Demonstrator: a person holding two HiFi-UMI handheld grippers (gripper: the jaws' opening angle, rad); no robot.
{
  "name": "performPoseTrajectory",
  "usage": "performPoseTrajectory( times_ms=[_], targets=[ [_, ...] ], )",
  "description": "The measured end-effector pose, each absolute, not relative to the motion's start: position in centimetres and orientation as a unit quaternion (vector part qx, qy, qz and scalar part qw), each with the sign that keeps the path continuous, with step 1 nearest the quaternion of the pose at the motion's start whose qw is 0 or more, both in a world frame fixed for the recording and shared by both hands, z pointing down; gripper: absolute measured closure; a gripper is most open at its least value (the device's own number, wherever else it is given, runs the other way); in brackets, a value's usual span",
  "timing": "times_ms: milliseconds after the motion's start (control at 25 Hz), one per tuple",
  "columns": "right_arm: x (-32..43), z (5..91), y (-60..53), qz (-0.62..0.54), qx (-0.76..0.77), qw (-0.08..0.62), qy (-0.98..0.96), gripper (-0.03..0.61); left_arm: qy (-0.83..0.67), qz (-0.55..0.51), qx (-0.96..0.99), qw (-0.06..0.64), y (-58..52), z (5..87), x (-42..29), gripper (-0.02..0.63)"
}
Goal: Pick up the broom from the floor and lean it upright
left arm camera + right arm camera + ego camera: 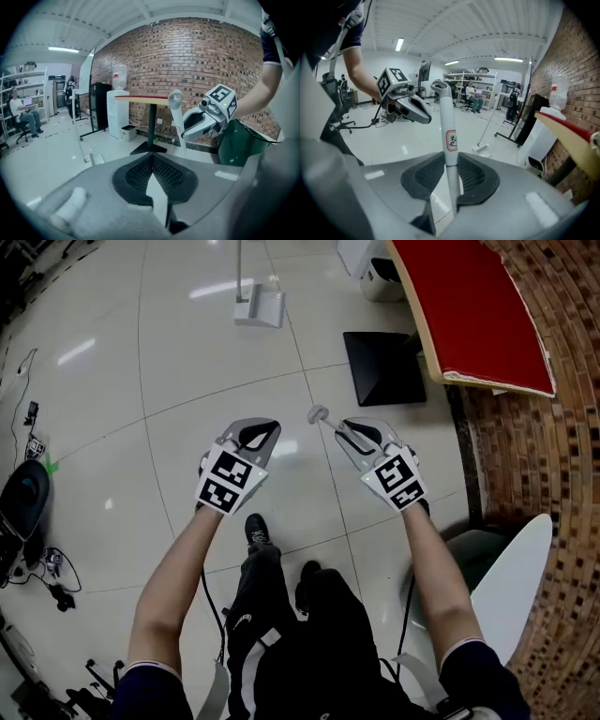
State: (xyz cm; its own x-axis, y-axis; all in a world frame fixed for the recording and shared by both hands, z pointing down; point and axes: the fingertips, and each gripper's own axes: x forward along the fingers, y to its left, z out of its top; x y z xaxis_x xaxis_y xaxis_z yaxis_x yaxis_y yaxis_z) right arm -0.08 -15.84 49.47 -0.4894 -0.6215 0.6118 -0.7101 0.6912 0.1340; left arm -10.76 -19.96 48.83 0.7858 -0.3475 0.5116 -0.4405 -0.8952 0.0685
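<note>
While both grippers are held up over the tiled floor (112, 399) on the near side of the red-topped table (469, 315), the right gripper (450, 165) is clamped on the white broom handle (446, 124). Its pads press the handle from both sides just below a red-bordered label (451, 140). The handle stands roughly upright, and its loop end (319, 414) is clear of the table's black base (382, 367). The broom's head is in no view.

The left gripper (152, 161) has its pad tips together with nothing between them. It is beside the handle, farther from the table, and not touching it.

Containers:
- A white waste bin (127, 132) sits at the table's far end, next to a water dispenser (117, 112) with a bottle (118, 77) on top. The bin's opening is dark, so its contents cannot be made out.
- A dark green bin (239, 140) stands against the brick wall (197, 61) near the table's near end. Its inside is not visible.
</note>
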Motion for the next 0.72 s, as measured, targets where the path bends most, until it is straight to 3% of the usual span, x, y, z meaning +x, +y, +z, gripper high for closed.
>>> performPoseTrajectory(
  times_ms=[320, 720],
  targets=[
    [9.3, 38.8, -12.3, 0.083, 0.513, 0.280, -0.807, 0.489, -0.123, 0.221, 0.966, 0.061, -17.9, 38.4, -0.9, 0.613],
    [18.9, 34.0, -5.0, 0.154, 0.687, 0.199, -0.682, 0.489, 0.028, 0.208, 0.977, 0.040, -10.7, 33.4, 9.6, 0.613]
  ],
)
